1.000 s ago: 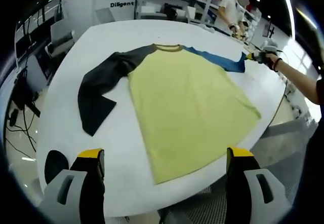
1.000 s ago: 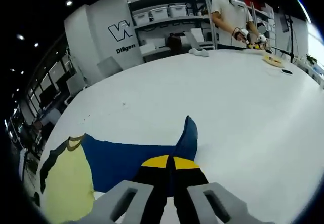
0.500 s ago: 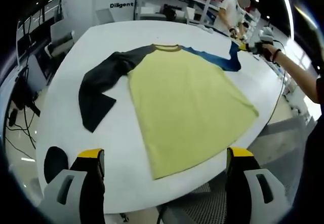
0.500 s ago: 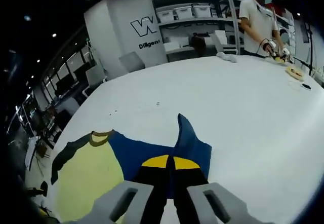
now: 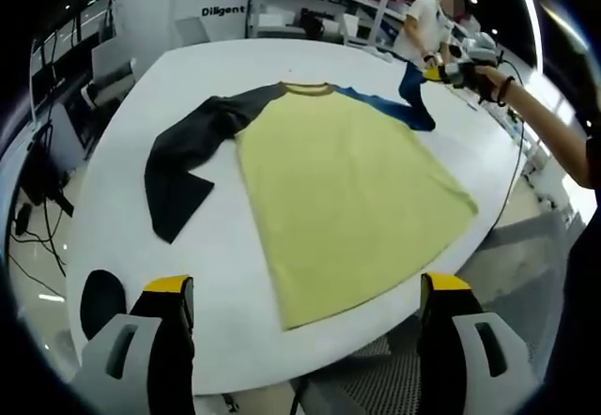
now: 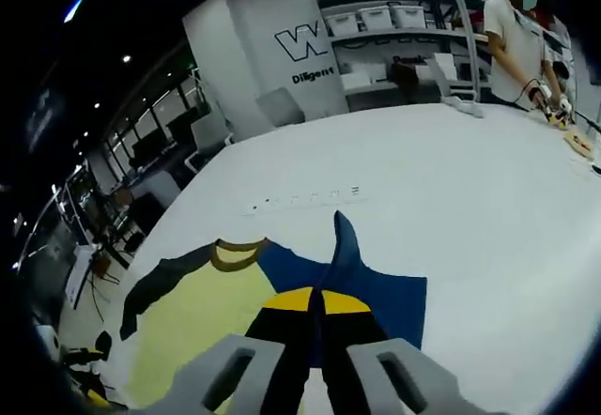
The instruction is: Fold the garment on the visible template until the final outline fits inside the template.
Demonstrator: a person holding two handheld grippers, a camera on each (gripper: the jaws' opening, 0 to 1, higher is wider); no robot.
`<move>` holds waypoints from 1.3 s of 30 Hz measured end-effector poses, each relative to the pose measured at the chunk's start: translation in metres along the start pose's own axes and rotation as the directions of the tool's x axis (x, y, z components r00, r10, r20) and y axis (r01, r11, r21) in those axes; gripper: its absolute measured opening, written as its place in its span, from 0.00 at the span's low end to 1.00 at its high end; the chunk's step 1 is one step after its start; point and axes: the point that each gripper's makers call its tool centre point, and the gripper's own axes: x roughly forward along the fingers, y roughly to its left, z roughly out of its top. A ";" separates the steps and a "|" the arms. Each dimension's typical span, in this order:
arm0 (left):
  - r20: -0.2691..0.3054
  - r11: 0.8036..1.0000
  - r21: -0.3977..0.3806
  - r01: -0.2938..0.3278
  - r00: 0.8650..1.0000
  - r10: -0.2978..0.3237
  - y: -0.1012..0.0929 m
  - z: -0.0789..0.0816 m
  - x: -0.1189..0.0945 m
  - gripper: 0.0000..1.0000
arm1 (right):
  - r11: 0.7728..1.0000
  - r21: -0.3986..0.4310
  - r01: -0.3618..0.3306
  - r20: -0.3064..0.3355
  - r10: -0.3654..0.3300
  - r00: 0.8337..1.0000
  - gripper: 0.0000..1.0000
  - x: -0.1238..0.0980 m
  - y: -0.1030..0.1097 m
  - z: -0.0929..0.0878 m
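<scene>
Shirt (image 5: 347, 199) lies spread flat on the white table (image 5: 225, 77), its yellow body reaching from the middle of the table to the near edge, where the hem runs close along the rim. Its olive collar (image 5: 308, 87) points toward the far side. The black sleeve (image 5: 183, 166) stretches out flat toward the left edge, bent partway so the cuff end turns back toward the near edge. The blue sleeve (image 5: 394, 105) runs toward the right edge, and its end is lifted off the table in a peak.

The right gripper (image 5: 441, 72), held in a person's hand (image 5: 484, 75) at the right edge, has its jaws clenched on that raised end of the blue sleeve; in the right gripper view the yellow-tipped jaws (image 6: 315, 307) meet with blue cloth (image 6: 343, 255) pinched between them and standing up above.

The left gripper (image 5: 305, 340) hangs over the near edge, its jaws wide apart and grasping nothing, with the shirt's hem beyond them.

A second person (image 6: 516, 39) stands at the far edge of the table, before grey shelves (image 6: 404, 30) stacked with bins.
</scene>
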 end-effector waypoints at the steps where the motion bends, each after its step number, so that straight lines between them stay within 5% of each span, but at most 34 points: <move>1: -0.001 1.000 -0.001 0.000 1.000 0.000 0.000 -0.001 0.000 0.99 | 1.000 -0.002 -0.012 -0.004 0.012 1.000 0.00 0.002 0.007 -0.001; 39: 0.000 0.997 0.057 0.050 0.999 -0.050 -0.015 0.001 0.006 0.99 | 0.979 -0.035 -0.201 -0.081 0.198 0.977 0.00 0.043 0.157 -0.027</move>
